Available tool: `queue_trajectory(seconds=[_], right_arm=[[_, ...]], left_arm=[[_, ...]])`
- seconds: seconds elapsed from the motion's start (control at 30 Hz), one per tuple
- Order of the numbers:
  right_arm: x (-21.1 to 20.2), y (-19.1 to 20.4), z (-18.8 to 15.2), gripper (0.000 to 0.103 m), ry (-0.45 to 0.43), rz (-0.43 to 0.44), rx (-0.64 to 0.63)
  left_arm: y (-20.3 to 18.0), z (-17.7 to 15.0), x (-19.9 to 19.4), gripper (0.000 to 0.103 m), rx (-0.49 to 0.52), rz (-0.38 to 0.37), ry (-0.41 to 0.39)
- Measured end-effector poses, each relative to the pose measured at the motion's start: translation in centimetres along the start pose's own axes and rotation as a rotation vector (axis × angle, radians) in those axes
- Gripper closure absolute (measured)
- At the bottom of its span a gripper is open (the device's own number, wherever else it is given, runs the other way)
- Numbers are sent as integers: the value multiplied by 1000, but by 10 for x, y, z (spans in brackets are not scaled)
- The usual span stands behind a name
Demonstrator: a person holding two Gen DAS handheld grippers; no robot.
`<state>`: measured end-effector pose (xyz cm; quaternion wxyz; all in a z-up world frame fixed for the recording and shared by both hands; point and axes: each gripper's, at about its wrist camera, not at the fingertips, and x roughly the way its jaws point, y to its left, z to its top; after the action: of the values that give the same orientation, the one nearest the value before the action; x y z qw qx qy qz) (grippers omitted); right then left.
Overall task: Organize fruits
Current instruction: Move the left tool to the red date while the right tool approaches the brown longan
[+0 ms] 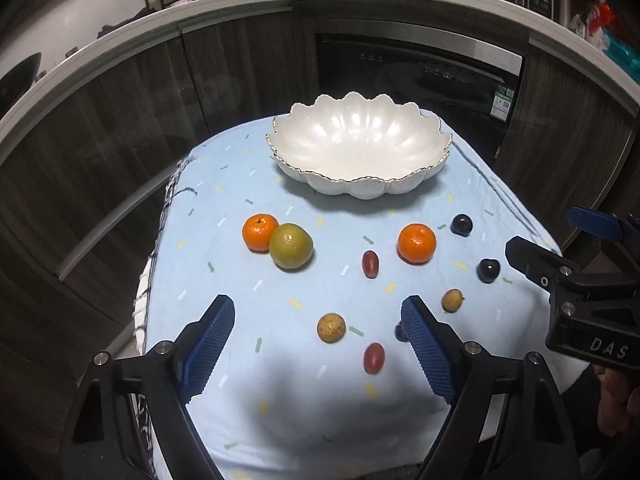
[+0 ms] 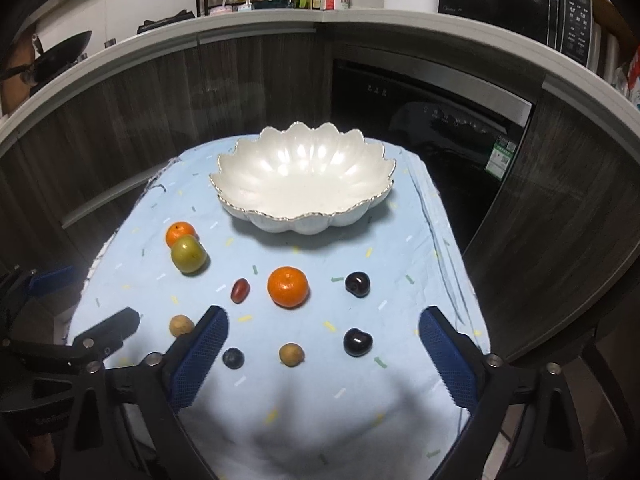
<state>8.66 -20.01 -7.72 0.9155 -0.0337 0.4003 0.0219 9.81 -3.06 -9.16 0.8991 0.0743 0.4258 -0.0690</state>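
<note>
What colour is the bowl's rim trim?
Gold trim on the white scalloped bowl, clearest in the left wrist view.

Overhead light, glare in bowl (image 1: 360, 140), dim surroundings, strong fisheye bending, dark corners.

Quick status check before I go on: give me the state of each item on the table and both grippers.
White bowl: upright, empty.
Left orange: on cloth, touching green fruit.
Middle orange: on cloth, alone.
Two red oval fruits: on cloth.
Two dark cherries: on cloth.
Two tan round fruits: on cloth.
Small dark berry: on cloth.
Left gripper: open, holding nothing.
Right gripper: open, holding nothing.
</note>
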Motion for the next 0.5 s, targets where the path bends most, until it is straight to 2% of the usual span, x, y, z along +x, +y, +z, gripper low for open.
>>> queue_trajectory(seconds=[0.3,0.5], right_arm=[[28,-3,-11,20,32,13,-1],[37,0,-17,24,48,39,-13]], left_arm=[[-9,-19,28,19,20,-43,78],[-18,-30,40,31,57,-55,92]])
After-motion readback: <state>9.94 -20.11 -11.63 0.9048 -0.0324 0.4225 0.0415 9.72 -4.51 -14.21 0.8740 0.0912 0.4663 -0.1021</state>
